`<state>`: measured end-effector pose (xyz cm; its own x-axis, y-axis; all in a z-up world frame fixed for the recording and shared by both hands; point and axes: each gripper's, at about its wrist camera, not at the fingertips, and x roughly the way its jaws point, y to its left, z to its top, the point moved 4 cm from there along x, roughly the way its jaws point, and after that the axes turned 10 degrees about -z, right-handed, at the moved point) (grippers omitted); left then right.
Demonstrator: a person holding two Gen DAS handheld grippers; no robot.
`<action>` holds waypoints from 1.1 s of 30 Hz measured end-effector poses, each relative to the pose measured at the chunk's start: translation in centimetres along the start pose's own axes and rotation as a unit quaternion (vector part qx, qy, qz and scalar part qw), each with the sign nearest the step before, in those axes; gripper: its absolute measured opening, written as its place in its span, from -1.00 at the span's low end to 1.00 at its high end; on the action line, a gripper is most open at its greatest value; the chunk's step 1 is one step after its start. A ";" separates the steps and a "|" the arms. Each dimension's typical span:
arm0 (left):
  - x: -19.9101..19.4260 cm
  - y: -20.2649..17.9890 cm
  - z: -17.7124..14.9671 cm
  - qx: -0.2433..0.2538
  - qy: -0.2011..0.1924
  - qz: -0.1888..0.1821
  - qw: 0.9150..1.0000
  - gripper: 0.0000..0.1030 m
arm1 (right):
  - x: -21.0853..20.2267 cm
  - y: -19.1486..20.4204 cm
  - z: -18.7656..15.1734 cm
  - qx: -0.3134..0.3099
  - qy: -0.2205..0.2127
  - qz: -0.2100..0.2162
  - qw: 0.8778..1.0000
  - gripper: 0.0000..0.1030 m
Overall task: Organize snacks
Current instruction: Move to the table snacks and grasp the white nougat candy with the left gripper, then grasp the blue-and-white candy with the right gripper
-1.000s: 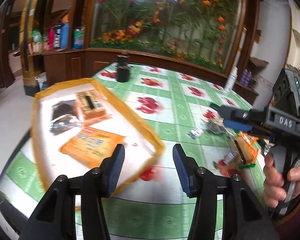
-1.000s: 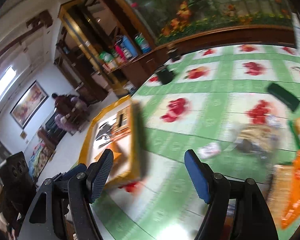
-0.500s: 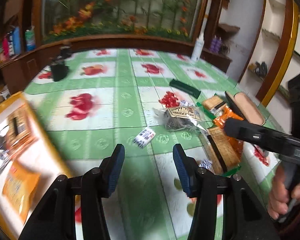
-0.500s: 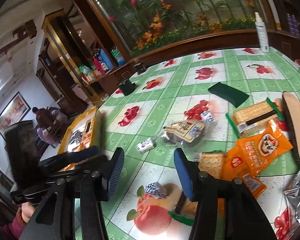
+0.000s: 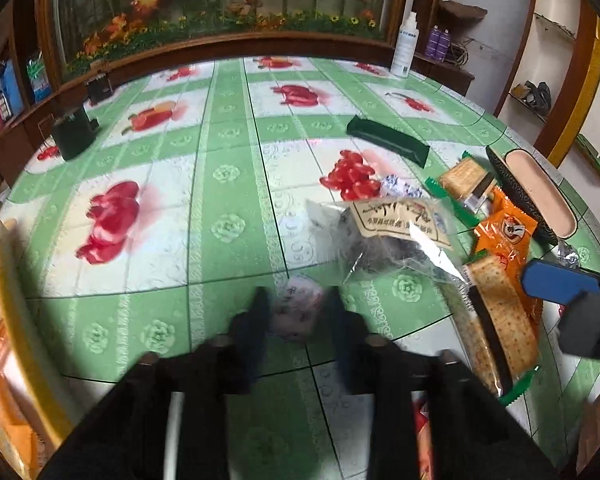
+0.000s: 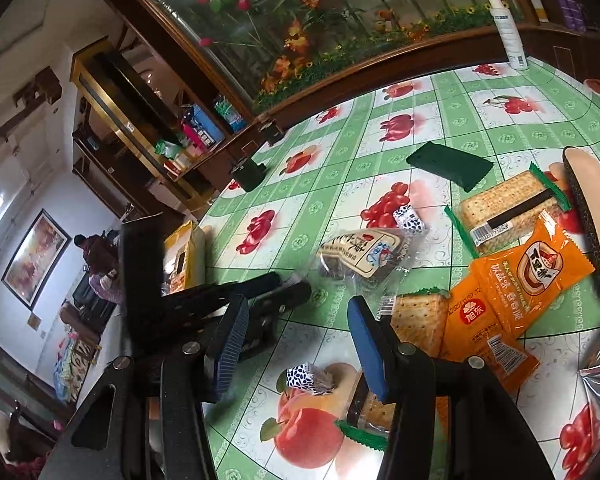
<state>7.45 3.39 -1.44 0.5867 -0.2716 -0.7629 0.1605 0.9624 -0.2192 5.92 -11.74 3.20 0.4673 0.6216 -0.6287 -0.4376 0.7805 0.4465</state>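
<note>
Snacks lie toward the table's right edge, with the yellow-rimmed tray off its left edge. Left gripper has just been closing, and its jaws now pinch a small wrapped candy near the front edge; light and crinkly, it should be taken across its middle. Further right, the right gripper hangs with jaws apart above another small candy, beside the soft orange packet.

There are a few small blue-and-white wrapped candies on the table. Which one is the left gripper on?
The candy between the left gripper fingers, nearer than the clear bag; the other lies untouched beyond that bag.
</note>
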 end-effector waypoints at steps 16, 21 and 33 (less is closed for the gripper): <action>-2.1 0.4 -2.7 -0.015 -0.013 0.024 1.000 -0.64 | 3.0 3.7 -4.0 -0.178 0.073 -0.065 0.979 0.04; -2.1 0.3 -2.8 -0.009 -0.014 0.030 0.999 -0.64 | 4.6 3.1 -5.1 -0.203 0.097 -0.115 0.967 -0.55; -2.8 -0.3 -3.5 -0.023 -0.024 0.022 0.999 -0.65 | 3.6 2.0 -3.3 -0.154 0.067 -0.120 0.978 -0.57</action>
<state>2.97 3.78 -1.42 0.6305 -0.2265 -0.7424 0.0972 0.9720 -0.2140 4.16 -8.12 -0.29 0.4894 0.3918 -0.7791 -0.5471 0.8336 0.0755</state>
